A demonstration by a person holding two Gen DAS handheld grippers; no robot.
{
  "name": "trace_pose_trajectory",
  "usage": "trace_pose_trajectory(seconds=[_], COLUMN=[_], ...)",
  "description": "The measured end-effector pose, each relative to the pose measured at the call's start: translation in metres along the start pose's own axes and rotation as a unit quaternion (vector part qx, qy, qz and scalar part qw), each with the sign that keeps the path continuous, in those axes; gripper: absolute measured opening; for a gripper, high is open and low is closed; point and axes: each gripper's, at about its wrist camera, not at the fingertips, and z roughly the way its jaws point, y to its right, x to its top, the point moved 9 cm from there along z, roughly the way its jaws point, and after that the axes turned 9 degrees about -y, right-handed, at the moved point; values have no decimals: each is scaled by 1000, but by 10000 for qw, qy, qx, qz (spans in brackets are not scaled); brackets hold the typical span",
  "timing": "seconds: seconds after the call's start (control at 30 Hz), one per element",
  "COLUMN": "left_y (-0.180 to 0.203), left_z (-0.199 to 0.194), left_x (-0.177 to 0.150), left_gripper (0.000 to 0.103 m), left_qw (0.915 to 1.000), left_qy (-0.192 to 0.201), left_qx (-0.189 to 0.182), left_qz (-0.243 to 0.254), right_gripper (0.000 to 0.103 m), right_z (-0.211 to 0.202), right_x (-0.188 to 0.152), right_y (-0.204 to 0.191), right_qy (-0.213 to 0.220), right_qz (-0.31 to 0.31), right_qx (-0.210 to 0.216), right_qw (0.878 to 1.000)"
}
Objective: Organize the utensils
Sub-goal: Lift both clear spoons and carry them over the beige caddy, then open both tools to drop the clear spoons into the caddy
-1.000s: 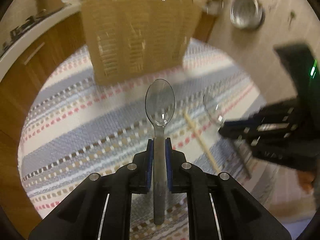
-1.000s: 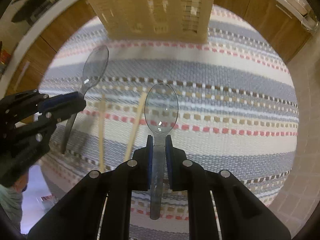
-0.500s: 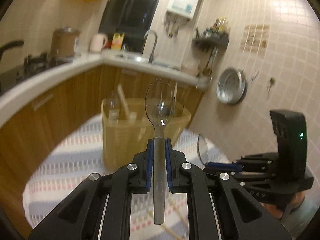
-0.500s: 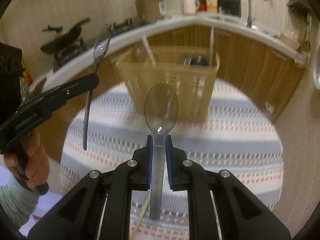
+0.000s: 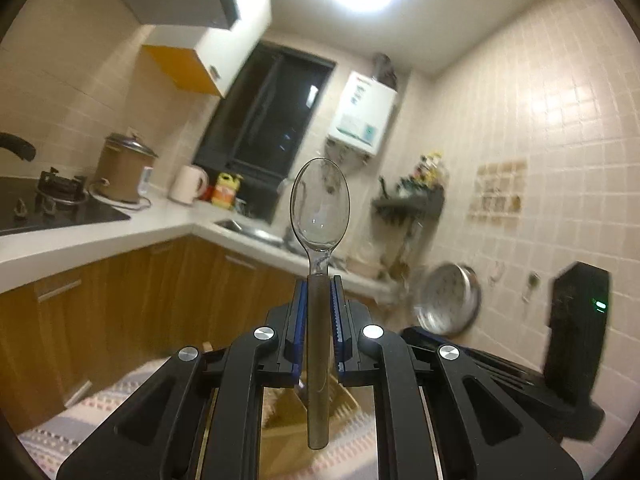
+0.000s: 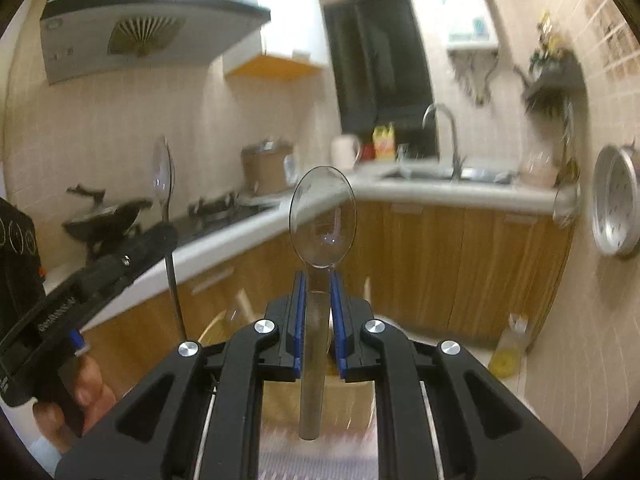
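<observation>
While both point up, left tongs [image 5: 319, 312] clamp clear spoon [image 5: 320, 204], right tongs [image 6: 318, 312] clamp second spoon [image 6: 322, 216], bowls uppermost.

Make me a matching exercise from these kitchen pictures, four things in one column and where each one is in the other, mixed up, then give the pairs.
Things:
1. clear spoon
2. wicker basket
3. metal pan
4. kettle

Places:
A. hanging on the tiled wall
B. standing on the white counter
C. clamped in the left gripper, bowl up
D. low behind the right gripper, on the striped cloth

Pairs: 1-C, 2-D, 3-A, 4-B
</observation>
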Motion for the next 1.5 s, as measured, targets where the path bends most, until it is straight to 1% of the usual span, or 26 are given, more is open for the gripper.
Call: trace_pose_trajectory(seconds=[0.07,0.17,0.27,0.33,0.37,0.43,0.5,0.67,0.93,0.97,1.0,1.03,1.07,1.1,1.13,1.2,1.33,1.5], left_y=[-6,-18,-28,-34,-36,-41,-44,-45,-48,-49,-49,-50,-51,-52,-53,-55,-58,-55], left_z=[11,28,42,51,57,60,66,69,67,65,63,61,59,57,55,52,37,12], left_x=[0,-8,-19,-27,-33,-38,-43,-51,-64,-65,-65,-65,-65,-65,-65,-65,-63,-60], left_gripper=[9,9,9,9,9,9,9,9,10,12,14,22,25,25,25,25,30,34], left_qw=[9998,9994,9989,9986,9984,9980,9975,9969,9958,9958,9957,9958,9958,9956,9954,9951,9953,9956], left_qy=[113,114,73,-6,-70,-95,-184,-259,-475,-485,-518,-539,-539,-553,-581,-617,-628,-619], left_qx=[97,200,377,429,472,564,641,738,782,781,761,741,736,762,764,771,731,695], left_qz=[-107,-257,-276,-298,-296,-282,-242,-108,47,42,33,2,-18,-22,-18,-37,-118,-107], right_gripper=[10,10,10,10,10,10,10,10,11,11,13,17,30,41,44,45,45,45], right_z=[6,14,25,35,41,56,63,73,66,65,63,62,62,61,57,52,37,21], right_x=[5,10,6,4,2,-4,-10,-24,-37,-37,-38,-39,-40,-41,-43,-44,-46,-52], right_y=[2,14,22,30,33,36,39,36,28,27,26,24,23,22,22,21,19,14], right_qy=[225,569,663,693,676,533,451,384,284,249,218,177,134,109,139,154,132,38], right_qz=[-34,62,133,149,173,248,325,207,141,118,101,78,53,31,22,-2,6,-72], right_qx=[-92,-277,-366,-390,-407,-295,-227,-275,-172,-159,-140,-122,-125,-141,-173,-204,-189,-230], right_qw=[9997,9980,9970,9967,9967,9978,9982,9987,9993,9995,9996,9997,9998,9998,9998,9997,9997,9997])
